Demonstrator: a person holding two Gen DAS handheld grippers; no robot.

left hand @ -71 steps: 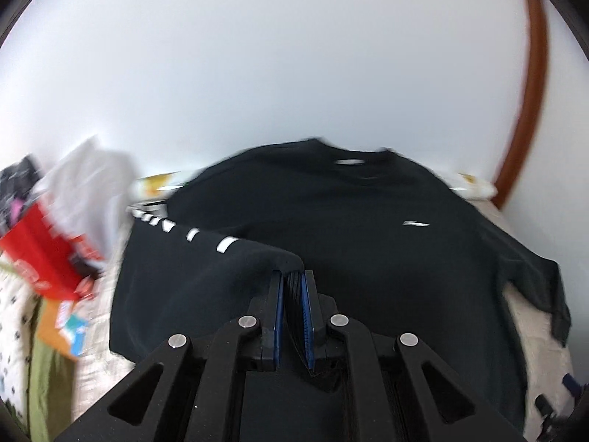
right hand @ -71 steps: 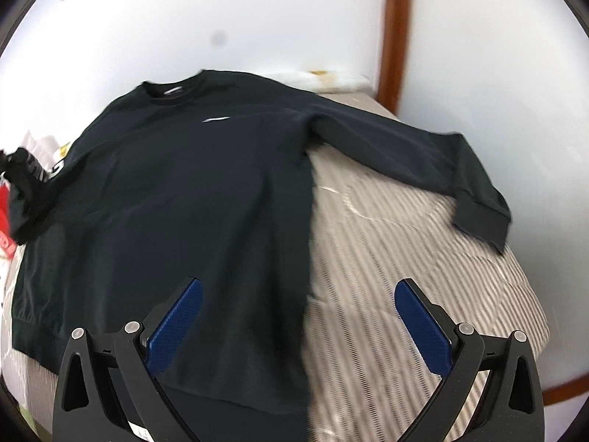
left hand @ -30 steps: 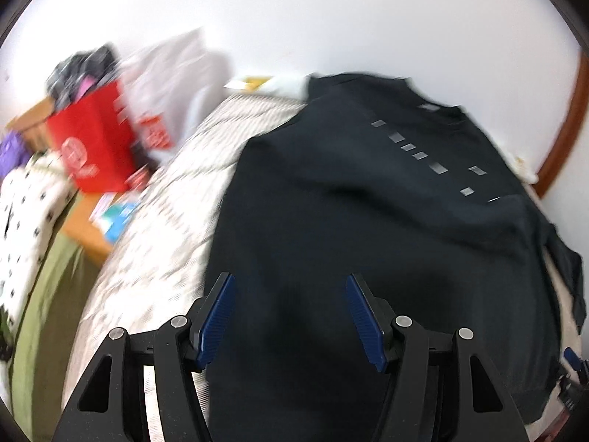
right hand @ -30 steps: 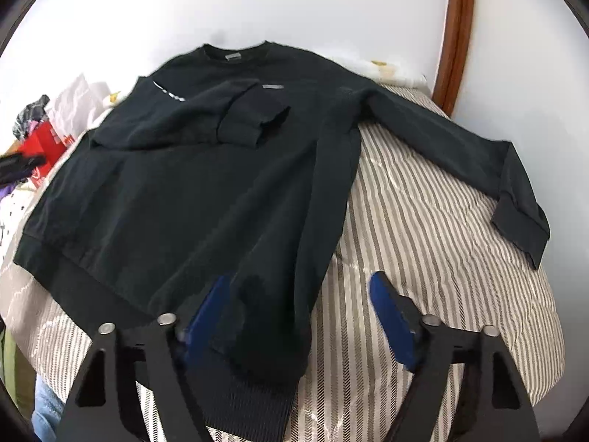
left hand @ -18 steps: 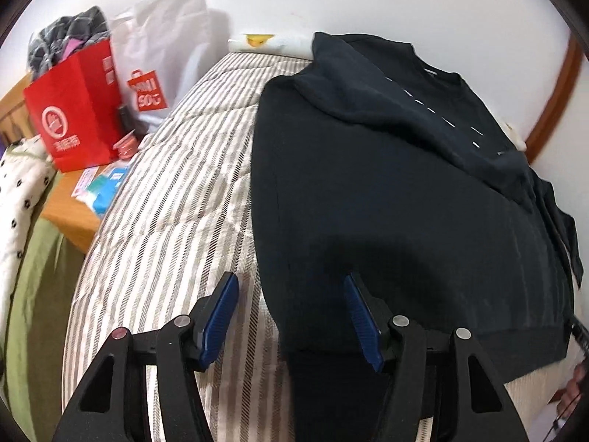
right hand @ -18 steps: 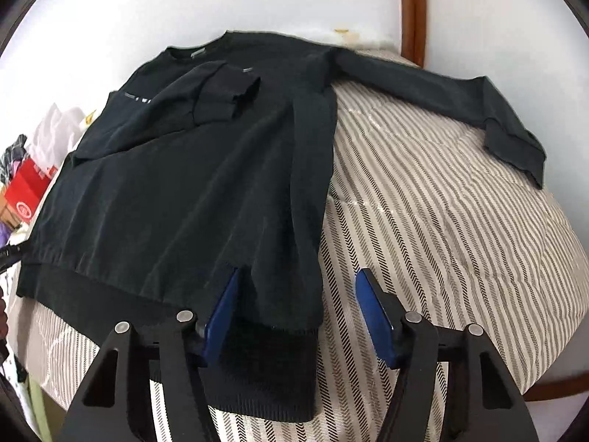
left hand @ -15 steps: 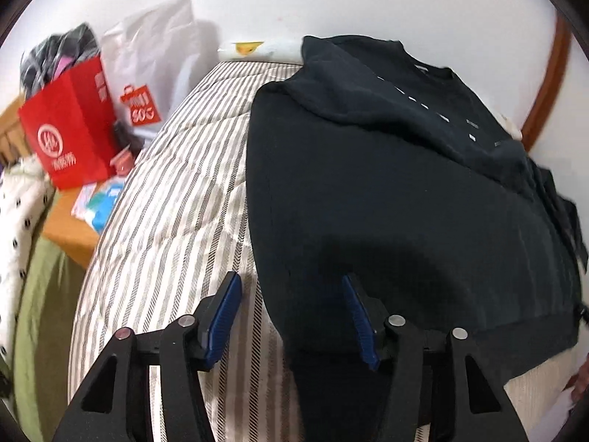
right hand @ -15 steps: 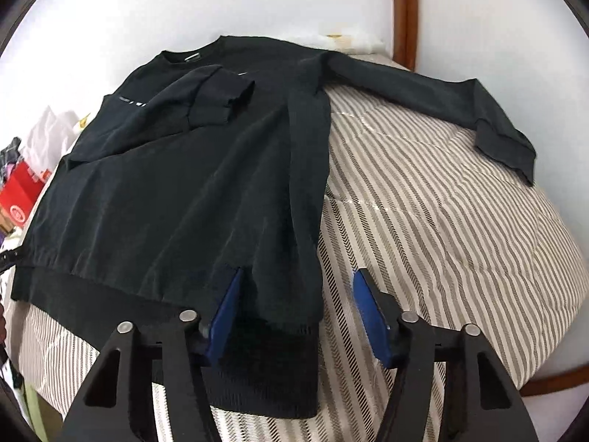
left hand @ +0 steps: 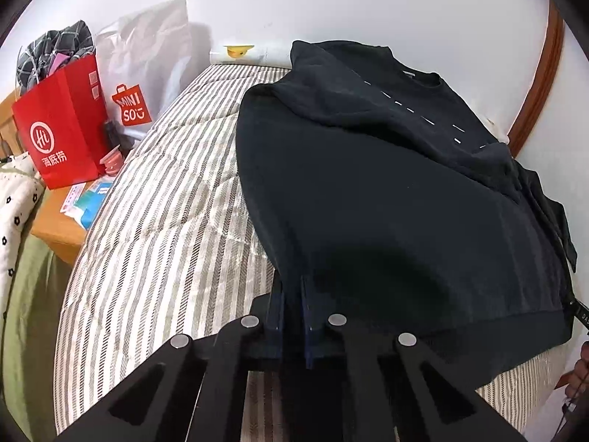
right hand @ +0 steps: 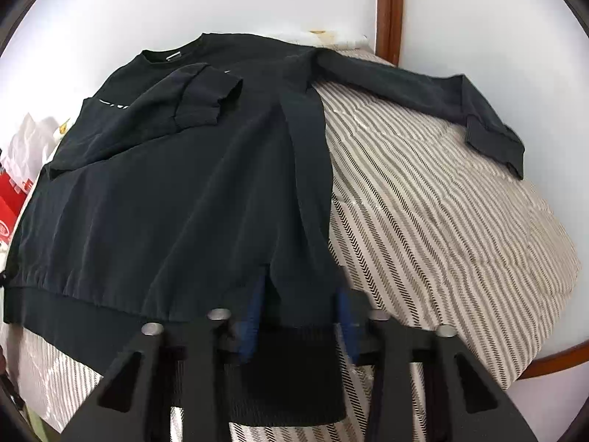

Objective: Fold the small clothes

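A black long-sleeved sweatshirt (left hand: 386, 191) lies flat on a striped bed. One sleeve is folded across its chest (right hand: 198, 99); the other sleeve (right hand: 423, 92) lies stretched out over the bedding. My left gripper (left hand: 291, 294) is shut on the sweatshirt's hem corner at its left side. My right gripper (right hand: 300, 311) straddles the hem corner at the other side (right hand: 294, 287), its blue pads partly closed with the cloth between them and a gap still showing.
The striped bed cover (left hand: 165, 221) runs left of the sweatshirt. A red paper bag (left hand: 62, 125) and a white MINISO bag (left hand: 147, 73) stand on a wooden bedside table (left hand: 55, 228). A brown wooden frame (right hand: 388, 11) rises at the wall behind.
The left gripper has closed on the hem corner. The right gripper's pads have narrowed around the other hem corner. Earlier, the left gripper laid the sleeve across the chest and let go.
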